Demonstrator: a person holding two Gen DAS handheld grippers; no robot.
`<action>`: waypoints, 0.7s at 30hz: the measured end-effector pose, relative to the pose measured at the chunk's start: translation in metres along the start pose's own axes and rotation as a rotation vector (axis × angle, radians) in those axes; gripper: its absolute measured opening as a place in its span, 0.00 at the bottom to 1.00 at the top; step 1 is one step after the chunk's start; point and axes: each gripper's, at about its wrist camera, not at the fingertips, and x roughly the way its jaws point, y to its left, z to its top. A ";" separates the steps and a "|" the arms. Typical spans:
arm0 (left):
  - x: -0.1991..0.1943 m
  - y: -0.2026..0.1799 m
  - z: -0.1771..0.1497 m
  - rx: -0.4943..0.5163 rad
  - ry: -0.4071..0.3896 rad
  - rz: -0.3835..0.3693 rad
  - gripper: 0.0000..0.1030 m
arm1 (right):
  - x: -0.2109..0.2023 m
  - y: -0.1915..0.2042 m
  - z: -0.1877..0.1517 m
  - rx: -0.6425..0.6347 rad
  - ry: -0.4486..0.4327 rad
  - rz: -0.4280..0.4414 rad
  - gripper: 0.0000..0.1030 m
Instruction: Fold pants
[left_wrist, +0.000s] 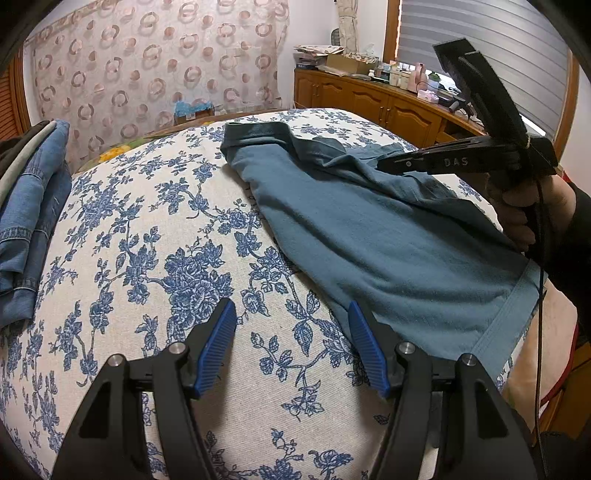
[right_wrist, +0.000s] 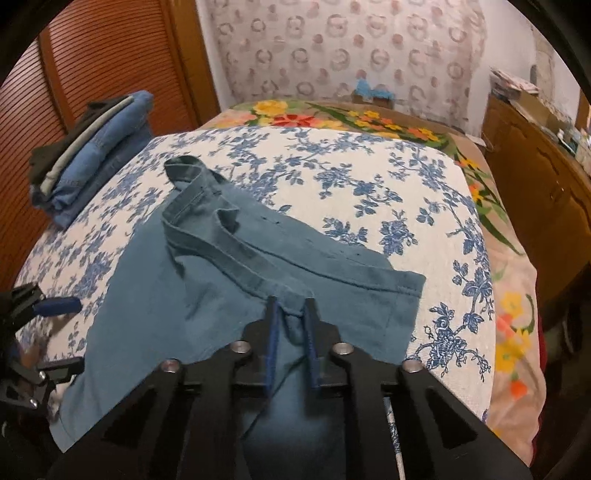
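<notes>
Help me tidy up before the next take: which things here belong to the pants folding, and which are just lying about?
In the job: teal pants; right gripper, pinching their fabric; left gripper, open over the floral bedspread.

Lying about: stack of folded jeans; cluttered wooden cabinet; patterned curtain.

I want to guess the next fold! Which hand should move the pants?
Probably the right: the right gripper already pinches the teal pants, while the left gripper hangs open over bare bedspread.
</notes>
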 end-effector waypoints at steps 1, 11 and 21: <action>0.000 0.000 0.000 -0.001 0.000 -0.001 0.61 | -0.001 0.001 0.001 -0.005 -0.006 0.010 0.03; 0.000 0.000 0.000 0.000 0.000 -0.001 0.61 | -0.025 -0.014 0.019 -0.010 -0.104 -0.108 0.01; 0.000 0.000 0.000 0.000 -0.001 -0.001 0.62 | -0.020 -0.038 0.017 -0.011 -0.087 -0.226 0.01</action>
